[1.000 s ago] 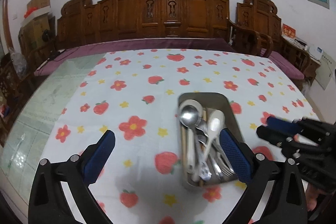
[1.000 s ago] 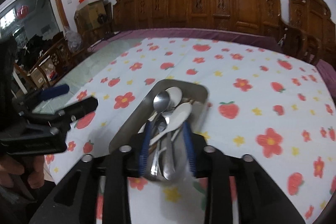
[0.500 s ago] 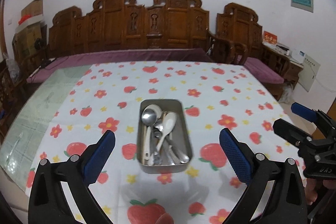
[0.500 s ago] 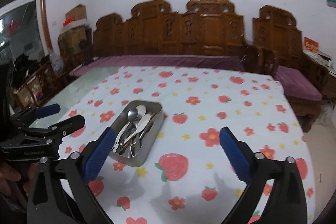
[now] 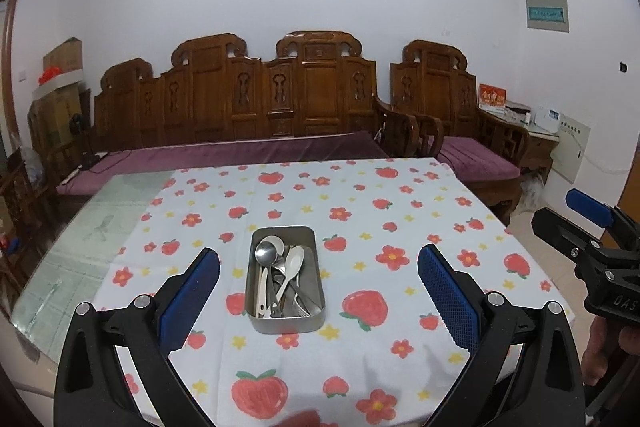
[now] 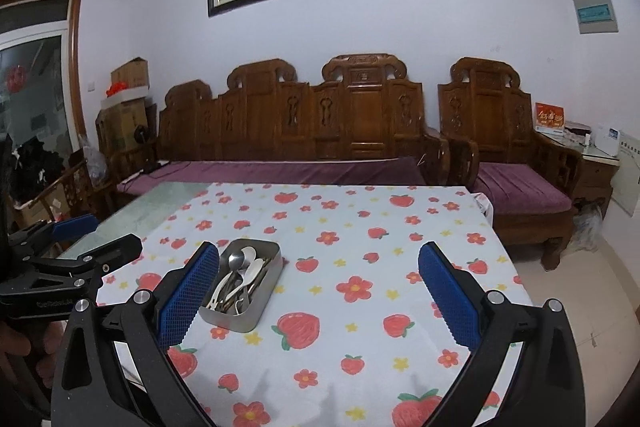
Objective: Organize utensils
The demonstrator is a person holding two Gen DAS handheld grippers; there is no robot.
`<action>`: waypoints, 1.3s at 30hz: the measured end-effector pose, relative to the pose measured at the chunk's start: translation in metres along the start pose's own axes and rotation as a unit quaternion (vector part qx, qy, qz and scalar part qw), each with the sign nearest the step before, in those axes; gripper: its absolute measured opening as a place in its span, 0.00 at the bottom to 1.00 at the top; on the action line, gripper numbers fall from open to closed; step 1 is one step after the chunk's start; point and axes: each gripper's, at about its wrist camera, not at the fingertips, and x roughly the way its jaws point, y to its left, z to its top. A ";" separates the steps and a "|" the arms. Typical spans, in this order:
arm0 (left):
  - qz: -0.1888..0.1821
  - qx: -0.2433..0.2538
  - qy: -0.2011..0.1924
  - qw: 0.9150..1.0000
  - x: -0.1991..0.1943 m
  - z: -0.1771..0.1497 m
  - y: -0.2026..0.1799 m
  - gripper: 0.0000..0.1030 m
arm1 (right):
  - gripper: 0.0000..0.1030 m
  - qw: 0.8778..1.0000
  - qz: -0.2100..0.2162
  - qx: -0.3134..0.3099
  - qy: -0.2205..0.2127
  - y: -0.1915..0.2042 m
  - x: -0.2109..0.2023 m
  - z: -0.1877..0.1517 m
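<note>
Both grippers I'm holding stand with their blue-padded jaws spread wide and nothing between them: the left gripper [image 5: 319,285] and the right gripper [image 6: 319,285] hang above the near part of the table, clear of everything. Ahead of them I see the metal tray [image 5: 316,321] resting on the strawberry-and-flower tablecloth [image 5: 360,211], near its middle. Inside it the utensils [image 5: 280,279] lie heaped lengthwise: a steel spoon [image 5: 265,253], two white spoons, forks underneath. To the cloth's left, bare glass tabletop [image 5: 92,235] shows. Behind the table runs a carved wooden bench [image 5: 248,99] with purple cushions.
</note>
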 end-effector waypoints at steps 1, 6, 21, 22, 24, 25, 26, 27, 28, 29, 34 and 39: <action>0.000 0.000 -0.002 1.000 -0.003 0.000 -0.001 0.93 | 0.98 1.000 -0.001 0.002 -0.002 -0.001 -0.005 -0.001; 0.004 0.002 -0.014 1.000 -0.016 -0.001 -0.005 0.93 | 0.98 1.000 -0.006 0.004 -0.008 -0.004 -0.016 -0.006; 0.006 -0.004 -0.020 1.000 -0.024 0.000 -0.006 0.93 | 0.98 1.000 -0.005 0.005 -0.011 -0.004 -0.024 -0.007; 0.006 -0.004 -0.021 1.000 -0.024 0.000 -0.006 0.93 | 0.98 1.000 -0.005 0.005 -0.011 -0.004 -0.025 -0.007; 0.006 -0.004 -0.021 1.000 -0.024 0.000 -0.006 0.93 | 0.98 1.000 -0.005 0.004 -0.011 -0.005 -0.025 -0.007; 0.006 -0.004 -0.021 1.000 -0.024 0.000 -0.006 0.93 | 0.98 1.000 -0.005 0.005 -0.011 -0.005 -0.025 -0.007; 0.006 -0.004 -0.021 1.000 -0.024 0.000 -0.006 0.93 | 0.98 1.000 -0.006 0.005 -0.012 -0.004 -0.025 -0.007; 0.006 -0.004 -0.021 1.000 -0.024 0.000 -0.006 0.93 | 0.98 1.000 -0.005 0.005 -0.011 -0.004 -0.024 -0.007; 0.006 -0.004 -0.022 1.000 -0.024 0.000 -0.006 0.93 | 0.98 1.000 -0.006 0.005 -0.012 -0.004 -0.025 -0.007; 0.006 -0.004 -0.021 1.000 -0.024 0.000 -0.006 0.93 | 0.98 1.000 -0.006 0.005 -0.011 -0.004 -0.025 -0.007; 0.005 -0.006 -0.023 1.000 -0.025 0.001 -0.006 0.93 | 0.98 1.000 -0.006 0.005 -0.012 -0.005 -0.026 -0.008; 0.005 -0.006 -0.023 1.000 -0.026 0.001 -0.006 0.93 | 0.98 1.000 -0.005 0.004 -0.011 -0.003 -0.025 -0.006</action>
